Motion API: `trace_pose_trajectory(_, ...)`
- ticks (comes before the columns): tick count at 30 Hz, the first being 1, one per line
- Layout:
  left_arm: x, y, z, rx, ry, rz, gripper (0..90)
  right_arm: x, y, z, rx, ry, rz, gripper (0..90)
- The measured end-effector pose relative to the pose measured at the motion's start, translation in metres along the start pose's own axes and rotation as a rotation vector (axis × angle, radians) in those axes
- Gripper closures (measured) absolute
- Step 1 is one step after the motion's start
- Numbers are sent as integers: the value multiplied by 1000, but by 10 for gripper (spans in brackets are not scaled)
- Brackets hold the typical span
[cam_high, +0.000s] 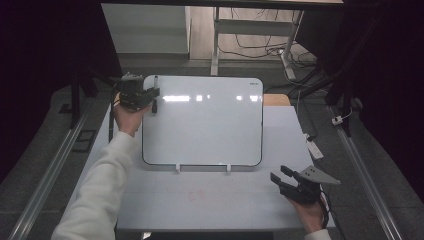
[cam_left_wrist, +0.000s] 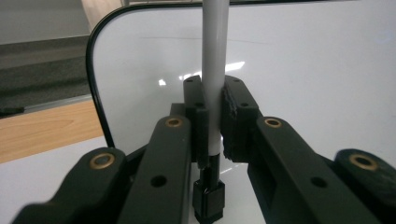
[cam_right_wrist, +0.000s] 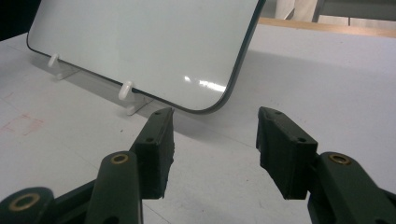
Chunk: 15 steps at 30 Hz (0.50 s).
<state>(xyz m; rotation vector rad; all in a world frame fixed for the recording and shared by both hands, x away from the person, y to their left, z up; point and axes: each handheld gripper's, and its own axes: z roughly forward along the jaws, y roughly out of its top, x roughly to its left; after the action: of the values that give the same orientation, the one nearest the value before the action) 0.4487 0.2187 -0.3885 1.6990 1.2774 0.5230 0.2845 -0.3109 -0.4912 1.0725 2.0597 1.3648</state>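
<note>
Where pads pinch, marker (cam_left_wrist: 215, 70) upright inside left hand-held gripper (cam_left_wrist: 215, 112).

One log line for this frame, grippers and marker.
left gripper: shut on marker | right gripper: open, nothing held | whiteboard: propped on table

whiteboard (cam_high: 202, 122): 1 | marker (cam_left_wrist: 215, 70): 1 | white stand hooks (cam_right_wrist: 125, 91): 2, perhaps more hidden | tongs: 2

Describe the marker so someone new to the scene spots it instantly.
Start at the whiteboard propped on the table. At its top-left corner, the left gripper clamps the marker, a thin white barrel with a black end. It is the one slender stick-shaped thing there.
</note>
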Motion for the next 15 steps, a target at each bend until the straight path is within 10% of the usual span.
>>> trace_pose_trajectory(15,-3,-11,6,-51,67,84,798,1,-1,1,-6,5,-6,456)
